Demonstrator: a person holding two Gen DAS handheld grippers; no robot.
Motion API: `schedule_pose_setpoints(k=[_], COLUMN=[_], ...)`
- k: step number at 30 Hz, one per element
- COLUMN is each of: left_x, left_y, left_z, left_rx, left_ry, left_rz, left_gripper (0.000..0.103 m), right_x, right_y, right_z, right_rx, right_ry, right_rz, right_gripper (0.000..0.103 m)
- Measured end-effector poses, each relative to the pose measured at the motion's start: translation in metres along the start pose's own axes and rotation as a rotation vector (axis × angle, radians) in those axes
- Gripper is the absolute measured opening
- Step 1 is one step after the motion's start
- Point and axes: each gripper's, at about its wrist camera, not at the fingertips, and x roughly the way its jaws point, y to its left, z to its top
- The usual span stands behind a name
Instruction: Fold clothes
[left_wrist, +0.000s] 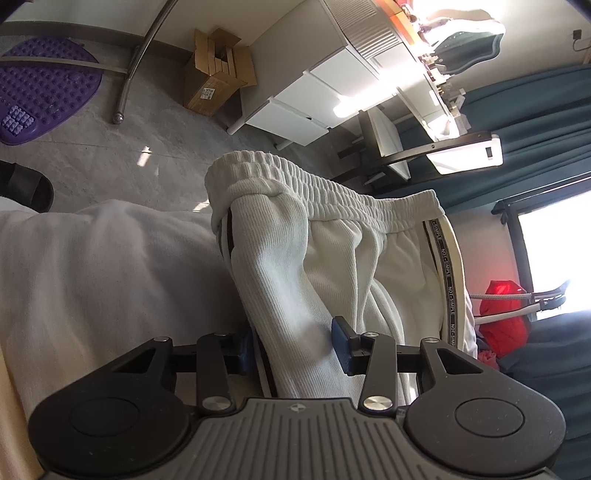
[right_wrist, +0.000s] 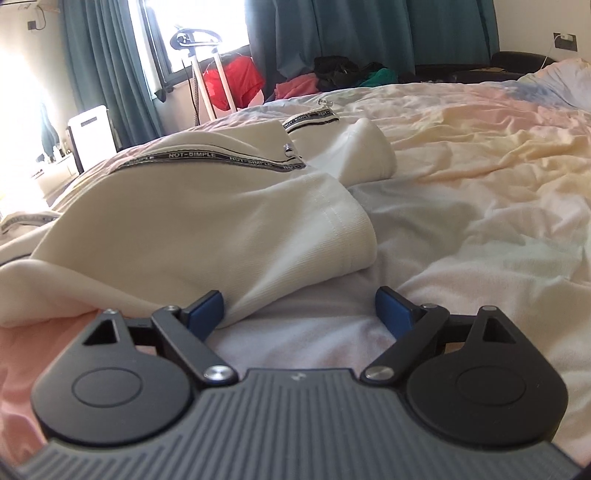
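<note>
Jaws of left gripper (left_wrist: 293, 345) pinch white trousers (left_wrist: 317, 258); right gripper (right_wrist: 299, 308) gapes wide over bedsheet (right_wrist: 480, 192).

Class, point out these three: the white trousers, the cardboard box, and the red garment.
white trousers (left_wrist: 295, 266), left wrist view, ribbed leg fabric.
cardboard box (left_wrist: 216, 75), left wrist view, open top flaps.
red garment (right_wrist: 234, 83), right wrist view, its middle.

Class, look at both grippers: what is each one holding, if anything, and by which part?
Left gripper pinches the white ribbed trousers at a bunched fold below the waistband. Right gripper holds nothing.
</note>
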Motion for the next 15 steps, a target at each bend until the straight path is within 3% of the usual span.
schedule_pose_setpoints(k=[15], left_x=[-0.0011], left_y=[0.0039], left_z=[-0.0024], left_rx=[-0.023], left_ry=[0.027], left_rz=[-0.026], left_gripper=[0.044], right_x=[0.0011], right_y=[0.0028], right_z=[0.0004], right_rx=[-0.006], right_ry=[0.009], right_rz=[-0.009], right_gripper=[0.091])
